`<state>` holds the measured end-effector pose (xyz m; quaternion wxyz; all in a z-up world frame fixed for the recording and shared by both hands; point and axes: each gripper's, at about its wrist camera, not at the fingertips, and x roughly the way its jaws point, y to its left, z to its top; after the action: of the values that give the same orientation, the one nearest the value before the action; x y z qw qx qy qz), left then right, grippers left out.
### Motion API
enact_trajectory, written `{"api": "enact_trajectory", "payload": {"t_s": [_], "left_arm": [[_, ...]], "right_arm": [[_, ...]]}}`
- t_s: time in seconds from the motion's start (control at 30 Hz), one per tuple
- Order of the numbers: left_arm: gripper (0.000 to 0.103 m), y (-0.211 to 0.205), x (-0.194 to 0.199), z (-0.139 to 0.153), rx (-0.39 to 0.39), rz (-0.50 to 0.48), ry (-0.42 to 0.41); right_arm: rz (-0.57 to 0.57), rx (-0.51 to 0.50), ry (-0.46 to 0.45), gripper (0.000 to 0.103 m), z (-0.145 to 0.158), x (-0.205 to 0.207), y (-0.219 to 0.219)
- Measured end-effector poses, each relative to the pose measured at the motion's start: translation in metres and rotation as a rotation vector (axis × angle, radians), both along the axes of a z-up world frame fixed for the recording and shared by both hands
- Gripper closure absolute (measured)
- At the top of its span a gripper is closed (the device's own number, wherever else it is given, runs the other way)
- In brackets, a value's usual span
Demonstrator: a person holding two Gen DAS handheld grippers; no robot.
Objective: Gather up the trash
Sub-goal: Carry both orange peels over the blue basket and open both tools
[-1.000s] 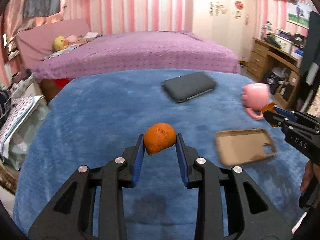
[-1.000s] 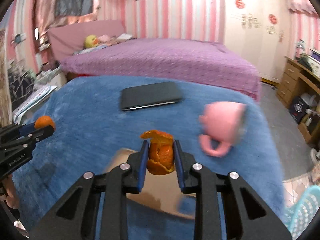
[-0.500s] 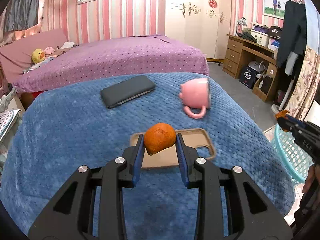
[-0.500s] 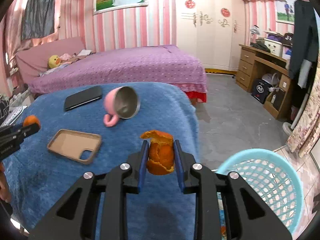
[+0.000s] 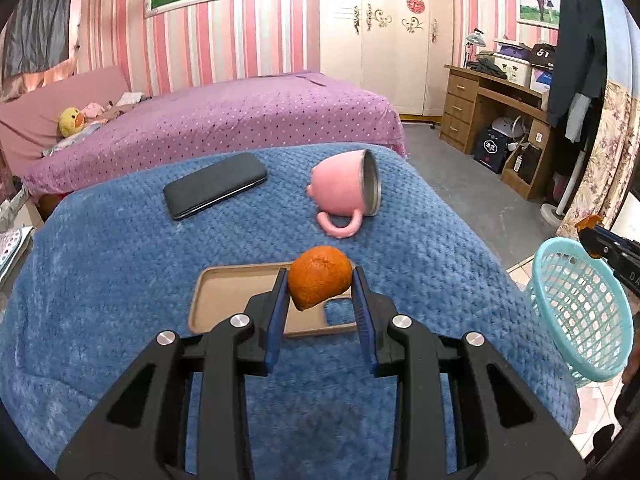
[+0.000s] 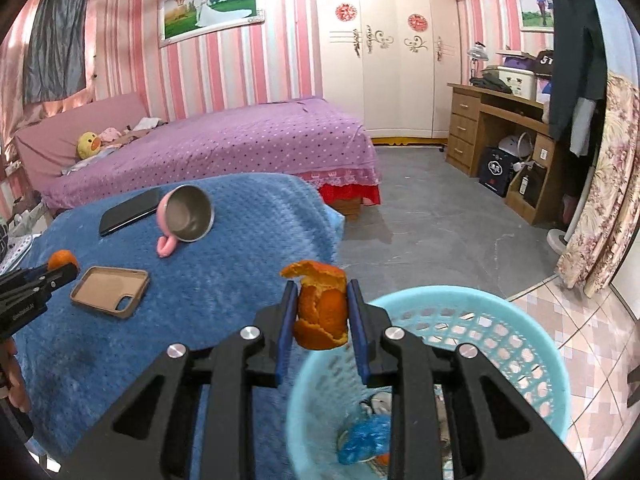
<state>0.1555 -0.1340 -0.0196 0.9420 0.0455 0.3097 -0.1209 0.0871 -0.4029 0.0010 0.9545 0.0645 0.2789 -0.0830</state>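
Basically: right gripper (image 6: 322,314) level above rim of light-blue plastic mesh basket (image 6: 520,332), jaws clamped on curled orange peel piece (image 6: 320,312), ragged, pale inside showing. Left gripper (image 5: 320,286) level over blue fleece blanket (image 5: 100,264), above tan phone case (image 5: 236,292), jaws clamped on rounded orange peel chunk (image 5: 320,282), dimpled skin outward. Pink mug (image 5: 344,192) on its side beyond, beside black phone (image 5: 216,190).

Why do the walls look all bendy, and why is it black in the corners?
Both views come through a fisheye lens: the pink striped walls bow outward and a black ring fills the corners. In the right wrist view, the near rim of the round turquoise plastic basket smears soft, while the curled orange peel in the right tongs stays sharp.
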Motion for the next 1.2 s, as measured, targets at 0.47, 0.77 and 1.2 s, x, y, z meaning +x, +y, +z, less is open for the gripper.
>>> {"api": "enact_trajectory", "payload": {"t_s": [0.47,0.77,1.2], "left_arm": [[0.073,-0.071,-0.016,-0.008,-0.02,-0.061,-0.003],[0.073,-0.142,-0.035,-0.026,-0.019,-0.185,0.014],[0.069,-0.232,-0.056,-0.026,-0.048,-0.352,0.043]], "right_arm": [[-0.071,-0.016,0.014,0.077,-0.011,-0.026,-0.065],[-0.102,-0.027,0.039,0.077,-0.02,-0.034,-0.09],[-0.168,-0.037,0.046,0.077,-0.021,-0.051,-0.122]]}}
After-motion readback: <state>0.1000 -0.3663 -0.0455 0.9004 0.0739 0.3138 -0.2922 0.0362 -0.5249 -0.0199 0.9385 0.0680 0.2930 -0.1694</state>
